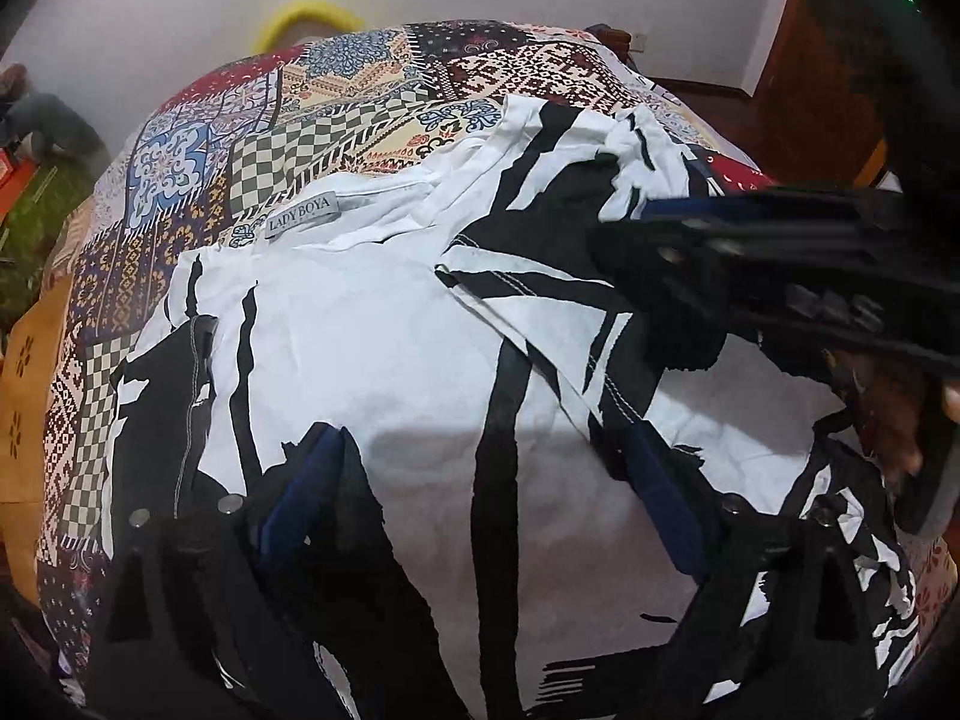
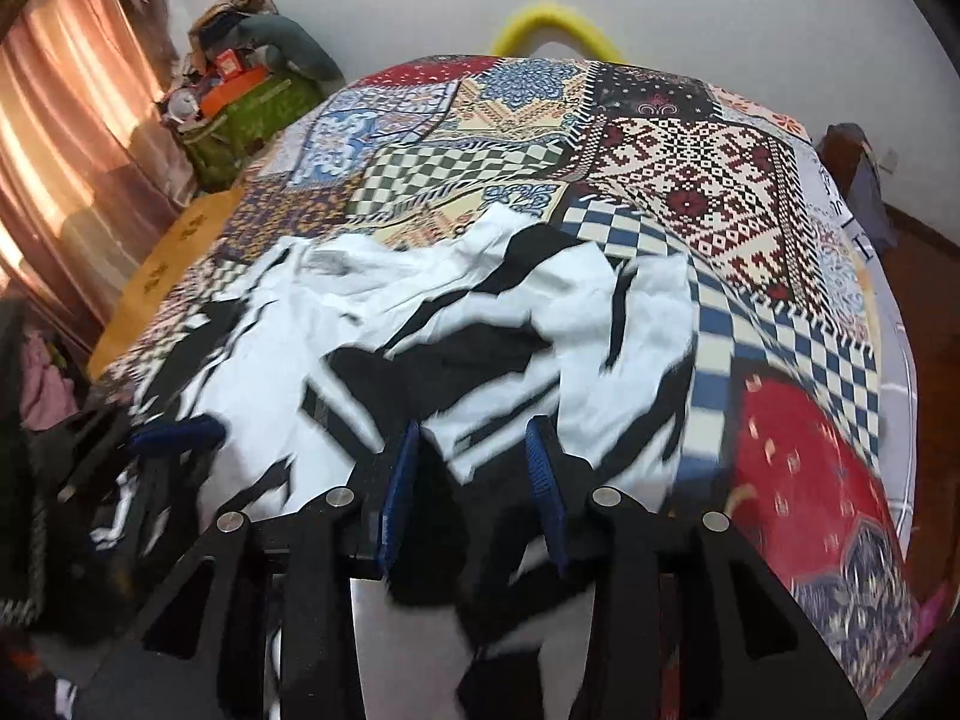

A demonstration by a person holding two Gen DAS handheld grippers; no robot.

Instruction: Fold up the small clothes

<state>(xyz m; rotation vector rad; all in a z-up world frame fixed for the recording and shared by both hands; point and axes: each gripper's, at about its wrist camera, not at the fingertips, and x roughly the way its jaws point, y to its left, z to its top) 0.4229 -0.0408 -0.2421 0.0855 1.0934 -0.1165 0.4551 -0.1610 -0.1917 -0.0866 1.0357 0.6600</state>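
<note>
A white garment with broad black brush strokes (image 1: 372, 348) lies crumpled on a patchwork bedspread (image 1: 360, 90), its "LADY BOYA" label (image 1: 303, 219) facing up. My left gripper (image 1: 480, 480) hovers just over its middle, jaws wide open and nothing between them. My right gripper (image 1: 624, 228) comes in from the right over a folded flap, a hand (image 1: 888, 414) behind it. In the blurred right wrist view the garment (image 2: 372, 312) spreads ahead. The right gripper (image 2: 471, 480) stands partly open there, black cloth lying loose in the gap. One left pad (image 2: 177, 435) shows at the left.
A yellow ring (image 2: 558, 24) stands at the bed's far edge against a white wall. A pile of clutter with a green bag (image 2: 240, 114) and a pink curtain (image 2: 72, 120) lie to the left. Dark wooden furniture (image 1: 828, 60) rises at the right.
</note>
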